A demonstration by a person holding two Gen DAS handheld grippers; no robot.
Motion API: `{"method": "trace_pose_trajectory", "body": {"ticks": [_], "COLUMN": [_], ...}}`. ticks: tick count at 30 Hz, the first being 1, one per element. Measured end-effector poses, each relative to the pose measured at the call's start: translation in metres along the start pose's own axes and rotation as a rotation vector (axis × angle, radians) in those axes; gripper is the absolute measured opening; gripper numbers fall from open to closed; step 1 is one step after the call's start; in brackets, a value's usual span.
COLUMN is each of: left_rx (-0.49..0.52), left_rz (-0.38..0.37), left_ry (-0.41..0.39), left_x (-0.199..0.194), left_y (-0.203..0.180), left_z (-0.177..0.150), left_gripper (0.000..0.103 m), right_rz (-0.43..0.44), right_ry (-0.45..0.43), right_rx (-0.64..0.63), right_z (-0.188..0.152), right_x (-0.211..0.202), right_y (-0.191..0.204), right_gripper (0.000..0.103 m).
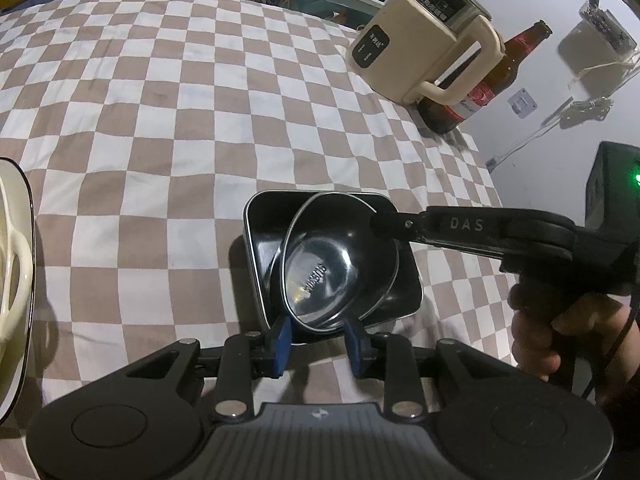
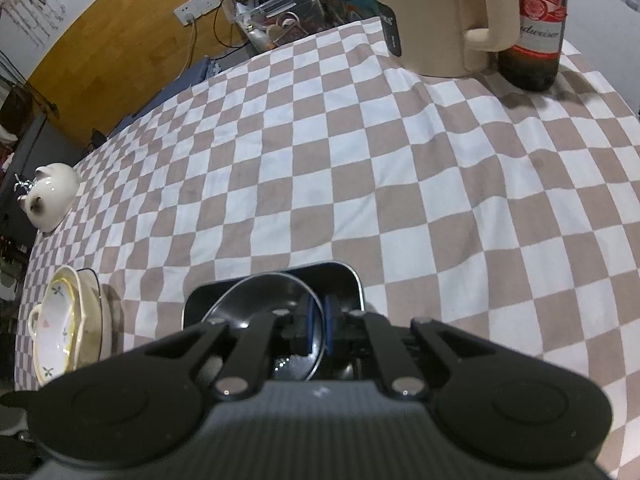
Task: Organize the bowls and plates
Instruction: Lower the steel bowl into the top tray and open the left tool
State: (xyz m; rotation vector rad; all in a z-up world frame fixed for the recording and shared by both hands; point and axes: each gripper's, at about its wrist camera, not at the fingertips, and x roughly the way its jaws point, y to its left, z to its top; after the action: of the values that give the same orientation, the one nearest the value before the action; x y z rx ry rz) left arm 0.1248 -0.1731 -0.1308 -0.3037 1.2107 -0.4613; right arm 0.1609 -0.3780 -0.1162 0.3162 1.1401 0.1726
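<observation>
A black rectangular dish (image 1: 260, 236) sits on the checked cloth, with a round black bowl (image 1: 332, 264) tilted inside it. My right gripper (image 1: 386, 224) reaches in from the right, shut on the bowl's far right rim. In the right wrist view its blue pads (image 2: 306, 324) pinch that rim of the bowl (image 2: 260, 300), with the dish (image 2: 344, 276) below. My left gripper (image 1: 318, 340) stands partly open at the bowl's near edge. Its blue pads (image 1: 280, 340) flank the rim without pressing on it.
A cream kettle (image 1: 424, 40) and a brown beer bottle (image 1: 480, 92) stand at the far right. Stacked cream dishes (image 2: 68, 328) lie at the left, with a white ceramic pot (image 2: 52, 196) beyond. A hand (image 1: 560, 336) holds the right gripper, near a black box (image 1: 612, 184).
</observation>
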Motion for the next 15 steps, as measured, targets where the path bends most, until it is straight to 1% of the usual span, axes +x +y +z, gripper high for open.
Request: {"method": "trace_pose_trajectory", "body": {"ticks": [1, 4, 7, 10, 15], "left_rx": [0.007, 0.024, 0.034, 0.042, 0.056], "left_rz": [-0.004, -0.003, -0.005, -0.003, -0.005], "left_ry": [0.007, 0.021, 0.027, 0.032, 0.017], "left_x": [0.000, 0.001, 0.000, -0.001, -0.008], "left_y": [-0.001, -0.004, -0.005, -0.007, -0.009], "left_z": [0.000, -0.001, -0.003, -0.003, -0.002], "left_gripper": [0.033, 0.040, 0.040, 0.041, 0.042], "right_rz": [0.001, 0.004, 0.012, 0.021, 0.037], "right_ry": [0.003, 0.013, -0.007, -0.033, -0.053], "right_rx": [0.001, 0.004, 0.007, 0.013, 0.043], "right_z": [0.000, 0.003, 0.005, 0.008, 0.011], "right_x": [0.001, 0.004, 0.001, -0.007, -0.018], "right_y": [0.000, -0.002, -0.004, -0.006, -0.015], "right_gripper": [0.008, 0.012, 0.014, 0.020, 0.021]}}
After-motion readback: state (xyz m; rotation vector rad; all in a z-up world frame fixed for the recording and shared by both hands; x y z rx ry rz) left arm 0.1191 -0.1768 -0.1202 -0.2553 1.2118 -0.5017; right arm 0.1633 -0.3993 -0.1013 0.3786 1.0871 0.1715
